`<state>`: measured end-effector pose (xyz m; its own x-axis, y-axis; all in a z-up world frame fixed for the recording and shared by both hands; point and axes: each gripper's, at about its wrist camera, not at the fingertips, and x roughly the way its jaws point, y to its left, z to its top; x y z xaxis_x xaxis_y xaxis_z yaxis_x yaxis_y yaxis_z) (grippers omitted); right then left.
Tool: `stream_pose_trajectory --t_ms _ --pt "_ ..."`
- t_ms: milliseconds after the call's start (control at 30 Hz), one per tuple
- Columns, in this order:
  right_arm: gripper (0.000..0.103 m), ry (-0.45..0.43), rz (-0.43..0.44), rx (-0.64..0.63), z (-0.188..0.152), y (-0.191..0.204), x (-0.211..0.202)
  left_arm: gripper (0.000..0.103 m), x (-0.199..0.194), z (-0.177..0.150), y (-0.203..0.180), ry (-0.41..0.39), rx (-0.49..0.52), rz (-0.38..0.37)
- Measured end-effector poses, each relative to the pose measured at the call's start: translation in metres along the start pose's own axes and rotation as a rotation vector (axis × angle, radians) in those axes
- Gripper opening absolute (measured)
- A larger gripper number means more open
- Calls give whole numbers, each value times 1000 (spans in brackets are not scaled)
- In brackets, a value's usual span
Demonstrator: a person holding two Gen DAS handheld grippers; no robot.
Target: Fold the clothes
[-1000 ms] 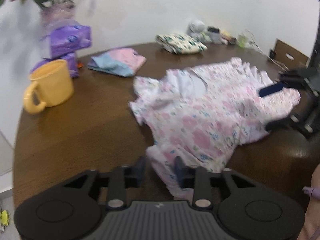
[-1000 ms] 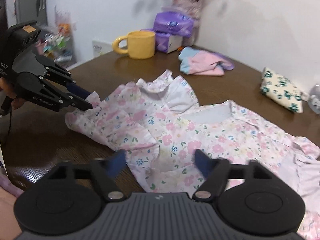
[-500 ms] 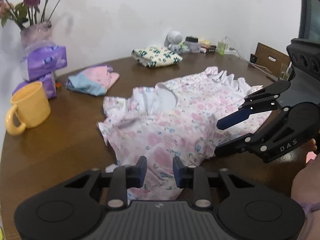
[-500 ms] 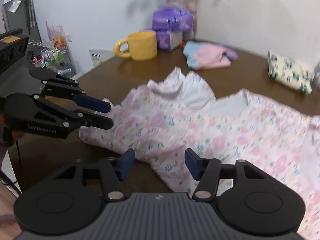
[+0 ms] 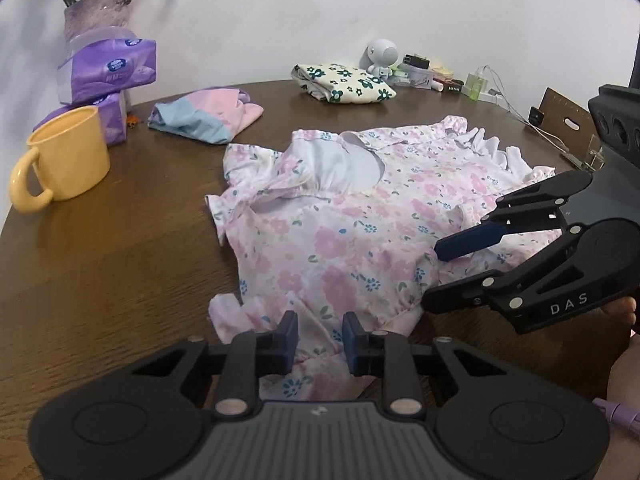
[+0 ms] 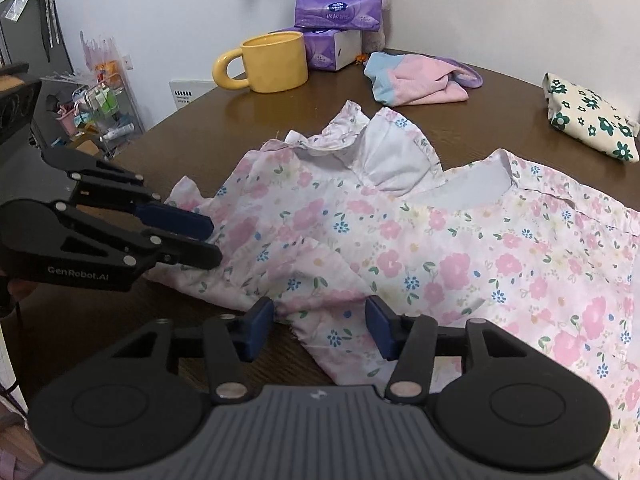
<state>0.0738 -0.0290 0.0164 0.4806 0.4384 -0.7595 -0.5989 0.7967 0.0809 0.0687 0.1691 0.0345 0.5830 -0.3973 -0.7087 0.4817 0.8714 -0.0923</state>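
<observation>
Your left gripper (image 5: 318, 338) has its fingers set narrow with a fold of the pink floral cotton dress (image 5: 340, 236) between them, though you cannot tell from either view whether the pads actually pinch it; your right gripper (image 6: 320, 328) stands wide open over another edge of the same garment, holding nothing. The dress lies crumpled in the middle of the round dark wooden table (image 5: 104, 264), one ruffled sleeve flipped up to show its white lining. Its long axis seems to run from the neckline, which faces the folded pink-and-blue garment (image 5: 208, 118) and the yellow ceramic mug (image 5: 64, 160), away toward the frilled hem at the table's far right side. The likely trouble: if you lift with only a thin fold caught, the cloth could slip free or drag the bunched layers along, setting the creases in. Pulling toward the mug side risks sweeping fabric against it.
</observation>
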Motion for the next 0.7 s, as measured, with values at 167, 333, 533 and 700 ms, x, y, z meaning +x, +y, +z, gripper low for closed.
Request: stream_pose_trajectory --t_ms 167,333,533,700 --pt "50 -15 -37 -35 -4 4 0 22 -1 -2 -2 -8 8 14" --pt "50 -36 -56 -38 -9 2 -1 23 -1 -5 -4 -23 10 23" --pt "50 -49 -63 -54 -12 3 -1 23 -2 -9 -7 -50 25 42" --pt "62 -105 -51 -48 -15 3 -15 39 -9 -8 -11 -101 -11 66"
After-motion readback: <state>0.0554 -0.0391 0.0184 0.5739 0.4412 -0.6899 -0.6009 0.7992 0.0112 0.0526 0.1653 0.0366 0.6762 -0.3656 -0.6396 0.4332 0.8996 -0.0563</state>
